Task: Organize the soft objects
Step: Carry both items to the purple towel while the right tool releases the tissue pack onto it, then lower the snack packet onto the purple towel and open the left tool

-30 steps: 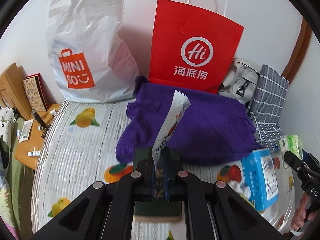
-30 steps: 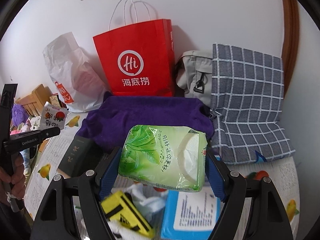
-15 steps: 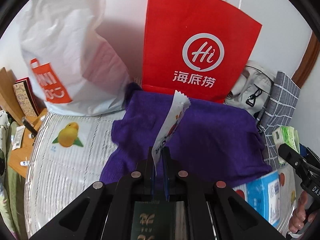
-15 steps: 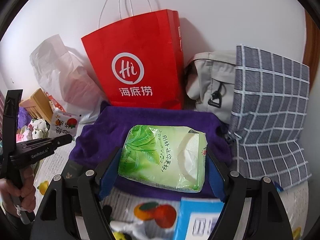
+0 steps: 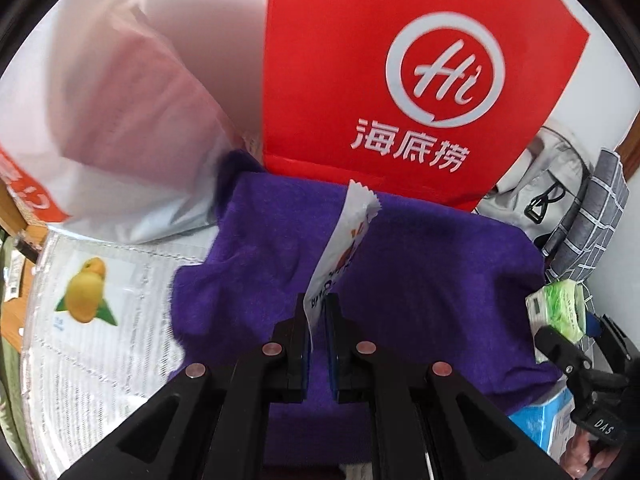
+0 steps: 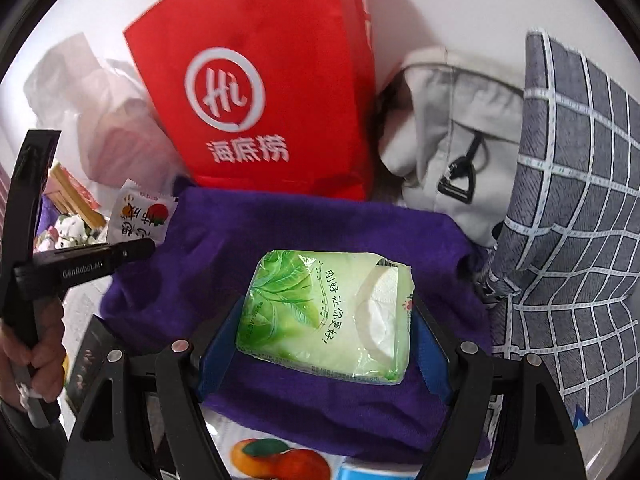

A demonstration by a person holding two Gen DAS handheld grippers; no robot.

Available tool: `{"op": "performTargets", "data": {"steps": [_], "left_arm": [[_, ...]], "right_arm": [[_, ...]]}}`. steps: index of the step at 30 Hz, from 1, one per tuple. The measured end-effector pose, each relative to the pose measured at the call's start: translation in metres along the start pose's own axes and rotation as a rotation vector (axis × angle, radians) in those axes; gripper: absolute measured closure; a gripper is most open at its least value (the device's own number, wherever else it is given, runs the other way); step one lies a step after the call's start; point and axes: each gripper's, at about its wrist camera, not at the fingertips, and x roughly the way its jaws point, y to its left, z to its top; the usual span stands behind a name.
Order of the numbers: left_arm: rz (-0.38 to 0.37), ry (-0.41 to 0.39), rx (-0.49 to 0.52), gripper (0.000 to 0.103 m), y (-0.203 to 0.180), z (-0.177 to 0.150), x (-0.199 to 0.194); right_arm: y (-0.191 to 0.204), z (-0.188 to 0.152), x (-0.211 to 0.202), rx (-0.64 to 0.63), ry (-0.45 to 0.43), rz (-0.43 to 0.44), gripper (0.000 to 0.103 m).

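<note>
My left gripper (image 5: 318, 304) is shut on a thin white snack packet (image 5: 344, 240) with fruit print, held edge-on above a purple towel (image 5: 420, 280). From the right wrist the same packet (image 6: 140, 216) shows at the left, over the towel's left edge. My right gripper (image 6: 326, 320) is shut on a green tissue pack (image 6: 324, 316), its blue pads pressing both sides, above the purple towel (image 6: 280, 248). The tissue pack (image 5: 558, 308) also appears at the right edge of the left wrist view.
A red paper bag (image 5: 400, 80) stands against the wall behind the towel, a white plastic bag (image 5: 100, 120) to its left. A grey bag (image 6: 452, 152) and a checked grey cloth (image 6: 572, 220) lie to the right. A blue box (image 5: 548, 424) and fruit-print sheet (image 5: 88, 320) are nearer.
Both grippers have moved forward and lower toward the purple towel and red bag, which now look larger. Each keeps its hold on its item.
</note>
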Motion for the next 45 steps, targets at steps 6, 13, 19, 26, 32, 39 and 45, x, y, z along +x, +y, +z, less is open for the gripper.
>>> {"op": "performTargets", "data": {"steps": [6, 13, 19, 26, 32, 39, 45], "left_arm": [[-0.005, 0.043, -0.012, 0.096, 0.001, 0.004, 0.024], [-0.021, 0.092, -0.001, 0.096, 0.000, 0.009, 0.045], [-0.068, 0.122, -0.003, 0.096, -0.005, 0.009, 0.056], [-0.083, 0.117, -0.007, 0.090, -0.002, 0.016, 0.052], [-0.078, 0.083, 0.007, 0.059, -0.011, 0.020, 0.039], [-0.074, 0.051, 0.018, 0.057, -0.013, 0.024, 0.018], [-0.041, -0.013, 0.064, 0.057, -0.008, 0.020, -0.011]], "right_arm": [[-0.005, -0.004, 0.023, -0.002, 0.043, -0.012, 0.025], [-0.009, -0.007, 0.042, 0.026, 0.086, 0.005, 0.025], [-0.011, -0.005, 0.052, 0.049, 0.124, 0.014, 0.025], [-0.010, -0.001, 0.050, 0.077, 0.140, 0.035, 0.012], [-0.009, 0.002, 0.029, 0.041, 0.066, -0.029, 0.002], [0.005, 0.010, -0.012, 0.009, -0.023, -0.033, 0.002], [0.012, -0.013, -0.065, -0.020, -0.090, -0.026, 0.002]]}}
